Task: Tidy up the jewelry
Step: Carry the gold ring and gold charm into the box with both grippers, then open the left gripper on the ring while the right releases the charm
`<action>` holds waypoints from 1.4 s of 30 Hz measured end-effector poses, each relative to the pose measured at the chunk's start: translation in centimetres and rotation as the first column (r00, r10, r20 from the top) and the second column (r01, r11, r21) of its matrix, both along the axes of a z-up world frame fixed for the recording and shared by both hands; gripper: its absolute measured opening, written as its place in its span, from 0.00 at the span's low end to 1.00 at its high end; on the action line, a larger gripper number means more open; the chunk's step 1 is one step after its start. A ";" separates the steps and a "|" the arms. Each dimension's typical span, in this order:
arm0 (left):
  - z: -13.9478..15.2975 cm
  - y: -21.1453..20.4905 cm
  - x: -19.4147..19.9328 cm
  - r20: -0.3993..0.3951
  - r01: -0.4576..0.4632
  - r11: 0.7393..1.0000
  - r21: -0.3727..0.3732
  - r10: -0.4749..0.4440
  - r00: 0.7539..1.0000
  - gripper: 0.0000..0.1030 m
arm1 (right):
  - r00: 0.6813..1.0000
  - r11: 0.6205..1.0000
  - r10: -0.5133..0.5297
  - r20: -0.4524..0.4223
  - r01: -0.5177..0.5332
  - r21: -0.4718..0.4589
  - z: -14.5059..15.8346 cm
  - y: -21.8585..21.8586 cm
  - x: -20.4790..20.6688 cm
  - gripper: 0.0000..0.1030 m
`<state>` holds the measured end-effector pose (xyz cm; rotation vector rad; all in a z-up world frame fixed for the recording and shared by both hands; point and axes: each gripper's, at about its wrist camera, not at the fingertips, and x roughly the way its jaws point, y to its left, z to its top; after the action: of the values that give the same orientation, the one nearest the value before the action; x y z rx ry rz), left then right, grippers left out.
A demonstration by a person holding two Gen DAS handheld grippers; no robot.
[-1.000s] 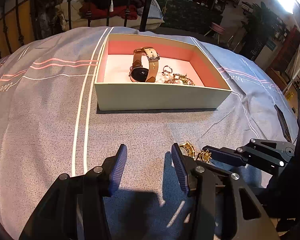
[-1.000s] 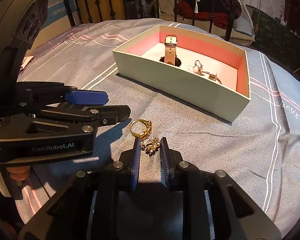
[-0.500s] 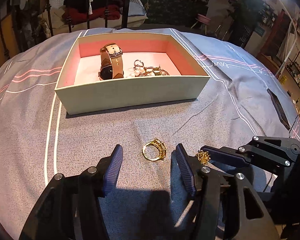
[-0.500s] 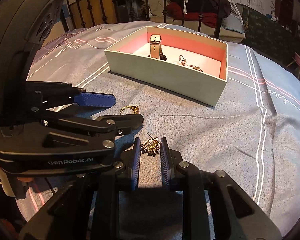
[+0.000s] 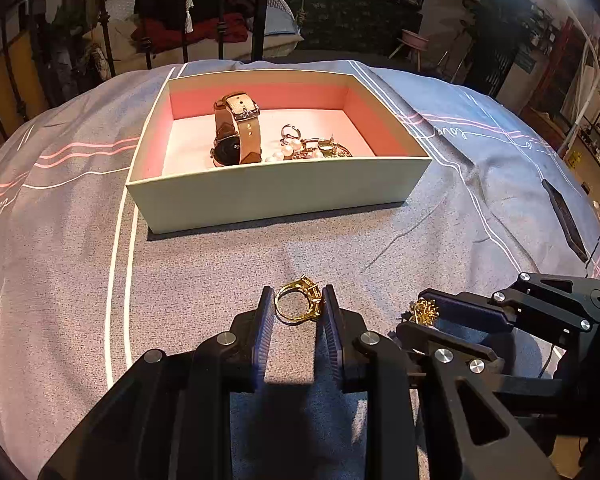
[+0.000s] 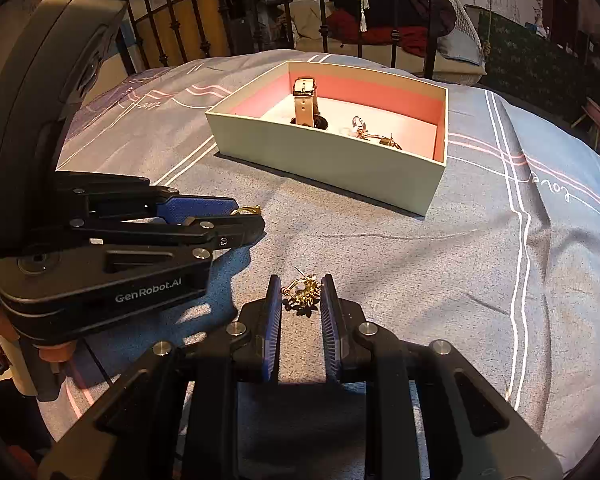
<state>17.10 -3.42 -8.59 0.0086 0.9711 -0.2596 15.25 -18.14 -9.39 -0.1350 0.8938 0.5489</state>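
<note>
A pale green box (image 5: 276,194) with a pink lining stands on the grey bedspread; it also shows in the right wrist view (image 6: 324,156). Inside lie a tan-strapped watch (image 5: 236,136) and a heap of pearl and gold pieces (image 5: 312,150). My left gripper (image 5: 298,304) is shut on a gold ring (image 5: 298,304) at bedspread level. My right gripper (image 6: 300,296) is shut on a small gold earring (image 6: 302,294); the earring shows in the left wrist view (image 5: 424,311) too. The left gripper's blue finger (image 6: 196,208) shows beside the ring (image 6: 246,210).
The bedspread (image 5: 60,240) has white and pink stripes. A black iron bed frame (image 5: 260,8) stands behind the box. A dark flat object (image 5: 564,220) lies at the right edge of the bed. Red and dark clothes (image 6: 380,20) lie beyond the frame.
My left gripper's fingers have closed around the gold ring, which lay between open fingers half a second ago. The right gripper still holds the earring and has barely moved.
</note>
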 end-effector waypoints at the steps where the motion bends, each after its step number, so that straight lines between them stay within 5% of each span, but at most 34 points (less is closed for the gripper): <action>1: 0.1 0.0 0.0 0.001 -0.003 1.000 0.000 0.003 1.000 0.23 | 1.000 1.000 0.000 0.000 0.000 0.002 0.1 0.0 0.0 0.21; 9: 1.5 0.5 0.2 0.013 -0.023 0.999 -0.030 0.024 1.000 0.23 | 0.999 1.000 -0.019 0.049 0.018 0.021 1.7 0.2 0.6 0.21; 23: 10.0 0.9 4.5 0.234 -0.045 0.997 -0.057 0.057 0.971 0.23 | 0.967 0.988 -0.141 0.214 0.123 0.096 8.5 -0.2 5.8 0.21; 42: 5.9 0.0 11.5 0.100 -0.077 0.997 -0.003 0.077 0.992 0.23 | 0.983 0.990 -0.142 0.118 0.141 0.021 3.9 1.5 12.5 0.21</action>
<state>28.56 -3.44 -2.71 -0.0147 0.8703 -0.1855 27.74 -16.62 -5.49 -0.0910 0.7769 0.4092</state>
